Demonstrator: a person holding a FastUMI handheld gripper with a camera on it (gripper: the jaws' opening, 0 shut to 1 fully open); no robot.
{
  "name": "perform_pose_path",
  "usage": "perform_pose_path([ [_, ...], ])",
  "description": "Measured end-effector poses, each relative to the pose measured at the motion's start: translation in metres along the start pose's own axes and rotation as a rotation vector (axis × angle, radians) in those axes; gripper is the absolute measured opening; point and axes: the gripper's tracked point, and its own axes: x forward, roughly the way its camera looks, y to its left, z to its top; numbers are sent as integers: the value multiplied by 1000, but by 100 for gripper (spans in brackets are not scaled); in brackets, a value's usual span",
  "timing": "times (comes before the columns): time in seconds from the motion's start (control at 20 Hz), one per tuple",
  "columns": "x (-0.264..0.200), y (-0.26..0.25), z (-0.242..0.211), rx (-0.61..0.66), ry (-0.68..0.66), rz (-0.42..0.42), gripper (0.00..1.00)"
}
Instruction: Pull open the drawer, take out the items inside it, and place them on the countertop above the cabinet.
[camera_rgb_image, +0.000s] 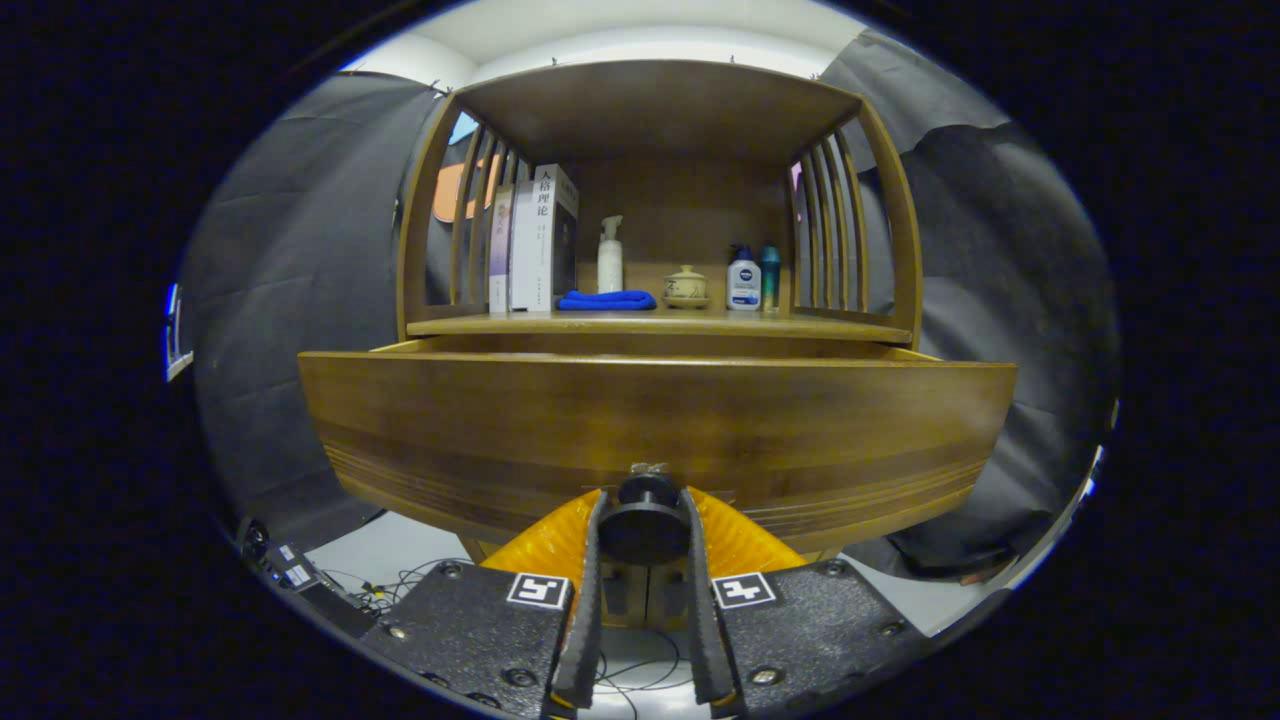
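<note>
Here, the hand-held gripper (645, 520) is clamped on the round dark knob (645, 525) at the lower middle of a wooden drawer (655, 420), one finger pressing on each side of it. The drawer stands pulled out from the cabinet, its broad front panel facing the camera and its top edge sitting forward of the bench (660, 325) above; what lies inside the drawer cannot be seen from this low angle. The bench forms the floor of an open wooden shelf unit with slatted sides and a flat roof. On it, from the left, stand several upright books (530, 245), then a white pump bottle (610, 258) behind a folded blue cloth (606, 300). Further right sit a small lidded ceramic pot (686, 287), a white bottle with a blue cap (743, 280) and, just beside it, a slim teal bottle (770, 275). Dark cloth hangs behind and to both sides of the cabinet. Below the drawer, on the pale floor near the fingers, loose cables (400, 585) trail beside a small dark box (290, 572).
</note>
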Motion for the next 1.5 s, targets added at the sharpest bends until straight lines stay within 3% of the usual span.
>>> perform_pose_path([
  [0.65, -26, 5, -16, -10, 2, 13, 39],
  [0.75, -28, 2, -11, -13, -7, 18, 47],
  [1.0, -51, -16, 31, -9, -121, 0, 100],
  [1.25, -62, -39, 84, 31, -165, -11, 100],
  [1.5, -40, -58, 149, 51, -166, -4, 100],
])
